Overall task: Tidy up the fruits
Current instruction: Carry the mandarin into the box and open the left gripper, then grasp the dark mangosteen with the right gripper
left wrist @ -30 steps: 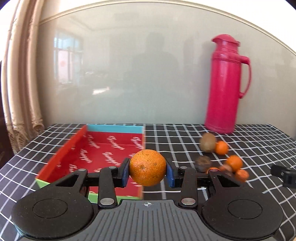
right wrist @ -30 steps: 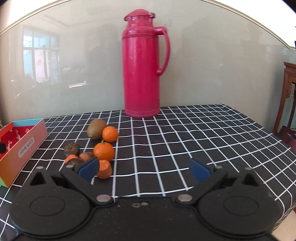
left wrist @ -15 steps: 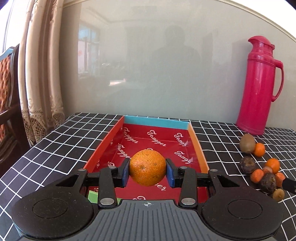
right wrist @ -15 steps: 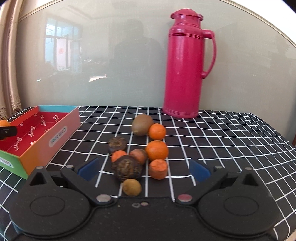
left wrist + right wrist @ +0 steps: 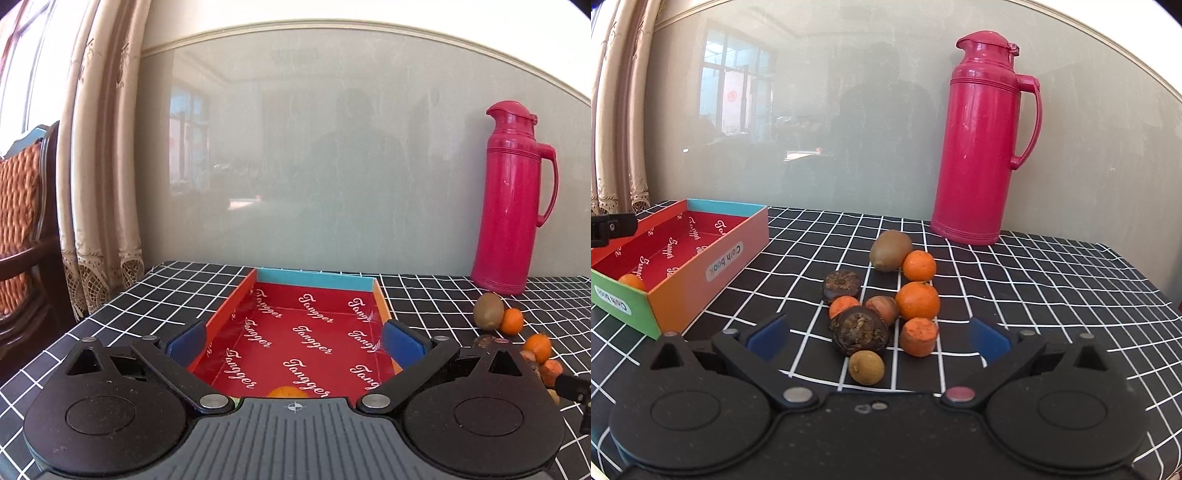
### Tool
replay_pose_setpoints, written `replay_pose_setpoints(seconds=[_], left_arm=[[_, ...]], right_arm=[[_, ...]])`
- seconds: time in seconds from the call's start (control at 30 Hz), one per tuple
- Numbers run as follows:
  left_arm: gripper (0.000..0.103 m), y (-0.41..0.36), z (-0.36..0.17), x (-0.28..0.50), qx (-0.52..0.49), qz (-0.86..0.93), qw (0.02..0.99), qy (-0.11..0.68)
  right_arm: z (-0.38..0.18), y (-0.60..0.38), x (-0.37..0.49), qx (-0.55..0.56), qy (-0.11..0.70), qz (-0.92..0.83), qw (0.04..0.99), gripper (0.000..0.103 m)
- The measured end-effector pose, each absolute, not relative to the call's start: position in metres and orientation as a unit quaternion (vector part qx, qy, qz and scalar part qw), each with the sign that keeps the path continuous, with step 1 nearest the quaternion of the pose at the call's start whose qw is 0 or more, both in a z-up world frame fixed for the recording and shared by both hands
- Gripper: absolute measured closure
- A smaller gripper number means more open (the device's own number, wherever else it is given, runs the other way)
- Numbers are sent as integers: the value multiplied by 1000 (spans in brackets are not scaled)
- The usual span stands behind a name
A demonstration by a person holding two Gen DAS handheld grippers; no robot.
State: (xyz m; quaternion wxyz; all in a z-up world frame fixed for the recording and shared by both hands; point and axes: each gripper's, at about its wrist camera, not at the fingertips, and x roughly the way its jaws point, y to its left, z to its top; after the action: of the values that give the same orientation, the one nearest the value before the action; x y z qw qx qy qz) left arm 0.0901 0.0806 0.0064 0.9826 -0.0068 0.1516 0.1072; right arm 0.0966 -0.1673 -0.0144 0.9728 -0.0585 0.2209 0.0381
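My left gripper (image 5: 293, 341) hangs over the near end of the red-lined box (image 5: 321, 284), its jaws opening wide with nothing between the pads. An orange (image 5: 287, 392) lies on the box floor just below them; in the right wrist view this orange (image 5: 631, 282) rests in the near corner of the box (image 5: 683, 273). My right gripper (image 5: 879, 338) is open in front of a cluster of fruit on the table: a kiwi (image 5: 890, 250), two oranges (image 5: 919, 265) (image 5: 917, 300), dark round fruits (image 5: 858, 330), orange pieces (image 5: 919, 336) and a small longan (image 5: 866, 368), some between its fingers.
A tall pink thermos (image 5: 980, 140) stands at the back by the glass wall. The table wears a black grid-pattern cloth (image 5: 1034, 295). A curtain (image 5: 107, 166) and a wooden chair (image 5: 22, 221) stand off the table's left edge. The left gripper's tip (image 5: 609, 227) shows over the box.
The left gripper moved forward over the box, opened, and the orange dropped from its pads to the box floor. The right gripper swung left earlier to face the fruit cluster, then kept still.
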Motion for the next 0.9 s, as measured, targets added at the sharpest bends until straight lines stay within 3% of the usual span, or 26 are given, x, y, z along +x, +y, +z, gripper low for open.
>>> replay_pose_setpoints(seconds=[0.4,0.77,0.9], left_arm=[[0,73,5,85,-3,115,981,157],[0,101,3,83,-7,140,976,168],[0,113,1,78,1,145,974,175]], right_arm=[[-17,-184,99,-63,242,46,967,2],[-25,-160,125,-79,262,70,959,23],[-29,-155,133,-78,275,69,956,25]])
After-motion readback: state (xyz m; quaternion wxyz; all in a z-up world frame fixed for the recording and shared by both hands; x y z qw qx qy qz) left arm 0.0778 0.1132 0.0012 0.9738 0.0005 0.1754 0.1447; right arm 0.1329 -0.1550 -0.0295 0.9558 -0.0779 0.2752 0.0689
